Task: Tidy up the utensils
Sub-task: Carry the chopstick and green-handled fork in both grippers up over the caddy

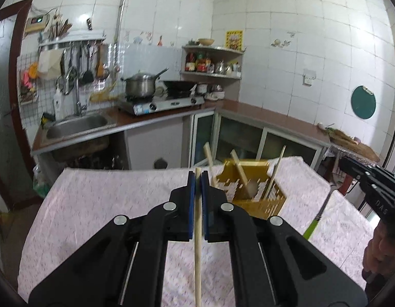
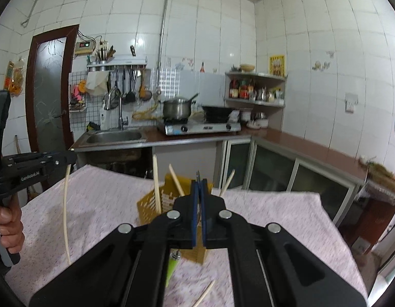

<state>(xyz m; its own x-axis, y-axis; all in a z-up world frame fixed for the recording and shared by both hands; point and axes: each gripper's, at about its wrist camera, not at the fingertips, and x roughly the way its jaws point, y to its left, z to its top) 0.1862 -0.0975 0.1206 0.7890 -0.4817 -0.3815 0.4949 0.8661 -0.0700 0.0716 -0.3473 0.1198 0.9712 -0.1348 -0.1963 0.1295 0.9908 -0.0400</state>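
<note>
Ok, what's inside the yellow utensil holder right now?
The yellow utensil holder has three wooden chopsticks standing tilted in it, tops poking out. Its slotted walls and the left gripper cover the bottom, so anything lying lower down can't be seen.

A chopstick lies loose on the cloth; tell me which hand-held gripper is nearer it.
Right. The right hand-held gripper hangs above the chopstick; the left hand-held gripper is off to the side.
</note>
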